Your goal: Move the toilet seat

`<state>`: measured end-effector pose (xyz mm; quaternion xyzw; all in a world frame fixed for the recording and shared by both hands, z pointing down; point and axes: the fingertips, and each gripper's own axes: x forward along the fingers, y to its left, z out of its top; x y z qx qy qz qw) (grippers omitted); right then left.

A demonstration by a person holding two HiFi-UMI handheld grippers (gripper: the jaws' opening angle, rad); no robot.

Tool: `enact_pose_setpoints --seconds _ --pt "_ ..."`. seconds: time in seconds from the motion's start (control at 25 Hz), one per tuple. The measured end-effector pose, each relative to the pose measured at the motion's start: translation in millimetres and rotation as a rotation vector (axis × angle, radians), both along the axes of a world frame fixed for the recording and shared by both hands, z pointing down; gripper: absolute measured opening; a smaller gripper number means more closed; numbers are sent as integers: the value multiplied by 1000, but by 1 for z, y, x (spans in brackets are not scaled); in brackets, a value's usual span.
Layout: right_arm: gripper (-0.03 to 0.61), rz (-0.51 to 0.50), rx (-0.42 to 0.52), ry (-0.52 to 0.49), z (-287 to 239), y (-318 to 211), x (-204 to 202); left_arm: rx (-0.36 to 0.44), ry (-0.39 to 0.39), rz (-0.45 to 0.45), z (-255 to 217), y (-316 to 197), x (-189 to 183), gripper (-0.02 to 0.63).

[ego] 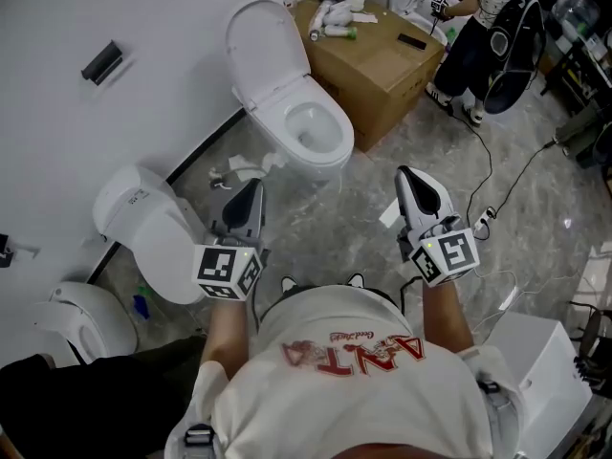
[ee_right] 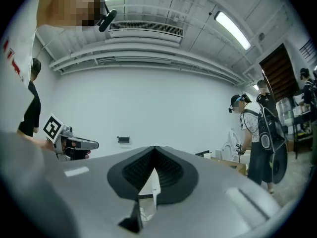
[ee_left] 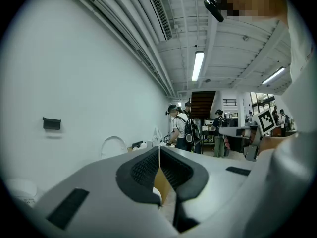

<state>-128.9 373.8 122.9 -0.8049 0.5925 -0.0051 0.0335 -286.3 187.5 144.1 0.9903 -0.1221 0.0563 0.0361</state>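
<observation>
A white toilet [ego: 304, 127] stands by the wall ahead of me, its lid [ego: 263, 41] raised against the wall and the bowl open. My left gripper [ego: 251, 189] hovers shut and empty, short of the toilet and to its left. My right gripper [ego: 407, 176] is also shut and empty, to the right of the bowl above the marble floor. Along the left gripper [ee_left: 159, 150], the raised lid [ee_left: 113, 145] shows as a white arch. In the right gripper view, the right gripper [ee_right: 154, 150] points at the white wall with its jaws together.
Two more white toilets [ego: 153, 228] [ego: 81, 318] stand by the wall at my left. A cardboard box [ego: 378, 51] with small items on top is behind the toilet. A person [ego: 483, 36] stands at the back right. Cables [ego: 488, 208] cross the floor; a white box [ego: 540, 371] is at lower right.
</observation>
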Motion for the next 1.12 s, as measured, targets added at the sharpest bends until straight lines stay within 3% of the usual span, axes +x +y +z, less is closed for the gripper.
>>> enact_pose_setpoints --seconds 0.32,0.72,0.92,1.12 --pt "2 -21 15 -46 12 42 38 8 -16 7 6 41 42 15" --pt "2 -75 10 -154 57 75 75 -7 -128 -38 43 86 63 15" --pt "2 -90 5 -131 58 76 85 -2 -105 -22 33 78 91 15" --pt "2 -28 -27 -148 69 96 106 7 -73 16 32 82 125 15"
